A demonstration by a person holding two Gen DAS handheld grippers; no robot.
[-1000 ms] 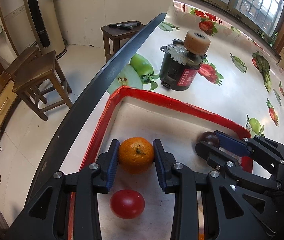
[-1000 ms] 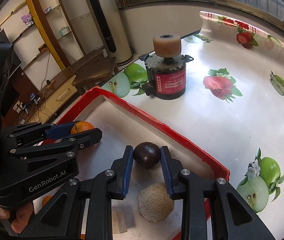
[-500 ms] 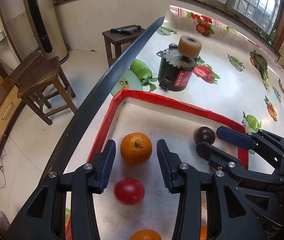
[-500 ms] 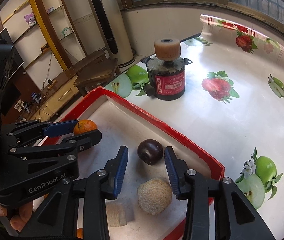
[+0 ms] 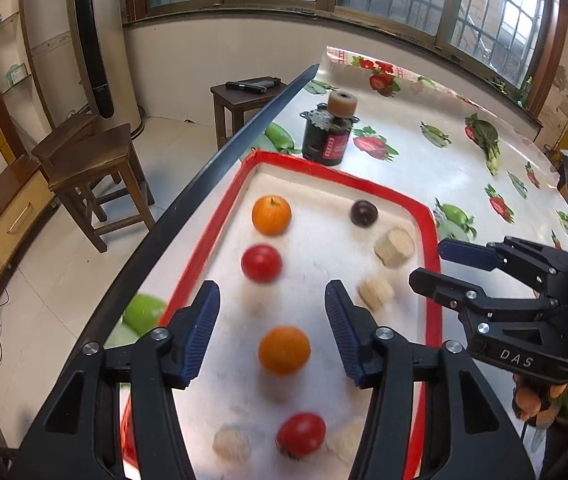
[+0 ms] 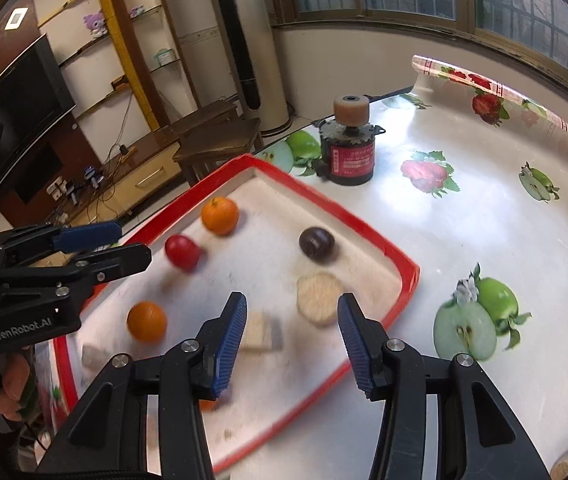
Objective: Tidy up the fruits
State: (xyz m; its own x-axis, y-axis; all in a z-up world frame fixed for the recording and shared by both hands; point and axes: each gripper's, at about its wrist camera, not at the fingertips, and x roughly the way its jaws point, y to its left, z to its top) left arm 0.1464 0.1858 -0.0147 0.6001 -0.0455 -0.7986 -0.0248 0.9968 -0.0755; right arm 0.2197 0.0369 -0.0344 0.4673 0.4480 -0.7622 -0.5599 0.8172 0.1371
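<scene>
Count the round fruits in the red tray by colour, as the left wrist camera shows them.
Orange fruits: 2
Red fruits: 2
Dark purple fruit: 1
Total: 5

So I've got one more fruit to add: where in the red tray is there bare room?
The widest bare patch in the red tray is mid-floor, between the far orange and red fruit on the left and the dark plum and tan pieces on the right. The near end is crowded: orange, red fruit, tan lumps.
</scene>
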